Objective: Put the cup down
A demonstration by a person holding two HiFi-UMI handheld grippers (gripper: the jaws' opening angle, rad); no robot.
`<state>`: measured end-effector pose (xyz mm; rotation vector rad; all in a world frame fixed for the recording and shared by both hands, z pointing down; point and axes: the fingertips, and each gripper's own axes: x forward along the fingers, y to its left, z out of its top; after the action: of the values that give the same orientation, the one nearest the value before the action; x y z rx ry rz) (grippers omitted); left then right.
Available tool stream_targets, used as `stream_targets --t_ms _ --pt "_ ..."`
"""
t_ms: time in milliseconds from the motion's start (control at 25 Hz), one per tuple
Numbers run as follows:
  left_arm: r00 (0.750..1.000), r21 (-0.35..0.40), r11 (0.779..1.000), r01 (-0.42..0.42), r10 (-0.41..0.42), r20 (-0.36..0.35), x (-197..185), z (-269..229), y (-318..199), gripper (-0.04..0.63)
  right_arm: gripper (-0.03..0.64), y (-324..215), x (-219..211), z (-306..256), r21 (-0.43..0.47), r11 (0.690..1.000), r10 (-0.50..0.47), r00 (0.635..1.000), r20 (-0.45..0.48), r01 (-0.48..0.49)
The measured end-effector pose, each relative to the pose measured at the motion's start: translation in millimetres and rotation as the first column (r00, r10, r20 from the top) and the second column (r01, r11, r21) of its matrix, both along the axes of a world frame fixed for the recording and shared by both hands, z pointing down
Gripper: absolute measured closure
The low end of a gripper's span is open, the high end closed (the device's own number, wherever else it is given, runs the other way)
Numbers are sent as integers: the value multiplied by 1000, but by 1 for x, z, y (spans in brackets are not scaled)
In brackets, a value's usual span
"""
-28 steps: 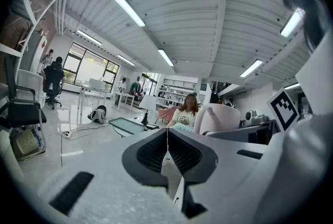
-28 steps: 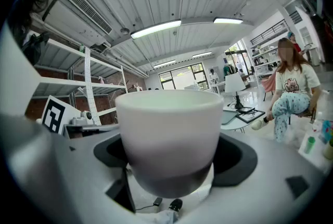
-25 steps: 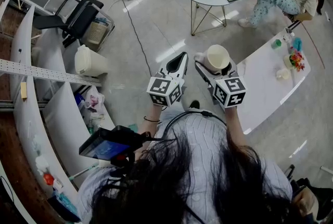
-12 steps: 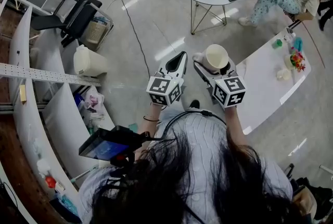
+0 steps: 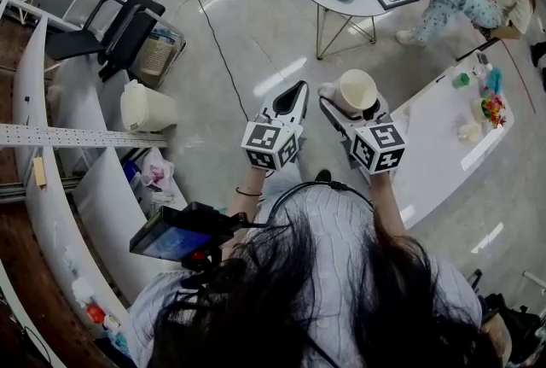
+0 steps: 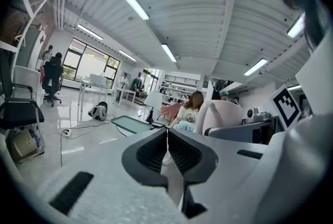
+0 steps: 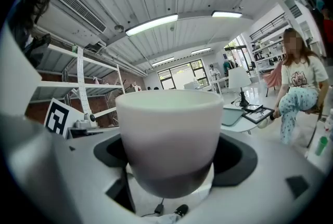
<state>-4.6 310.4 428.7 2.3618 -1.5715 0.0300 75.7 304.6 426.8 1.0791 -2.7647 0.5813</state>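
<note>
A shiny grey floor is seen well below both hand-held grippers. A long white counter is seen lower down, to the right of the right hand-held gripper. That hand-held gripper is clenched on a white cup. The cup is held upright in the air between its jaws, near the counter but not on it. The left hand-held gripper is seen just beside it, on its left. Its jaws are pressed together and nothing is held.

Cream cup (grey-shaded base), white table
</note>
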Motion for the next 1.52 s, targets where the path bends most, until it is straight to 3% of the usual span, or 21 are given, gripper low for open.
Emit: stream_targets --t_ms 920,1520 --pt "993 -50 991 -121 120 -22 -122 4 -149 576 193 -140 -120 1 -65 992 111 994 4 -111" --pt "978 -58 977 -207 205 -40 -153 9 -208 575 193 -187 -149 4 -83 977 195 981 -17 -195"
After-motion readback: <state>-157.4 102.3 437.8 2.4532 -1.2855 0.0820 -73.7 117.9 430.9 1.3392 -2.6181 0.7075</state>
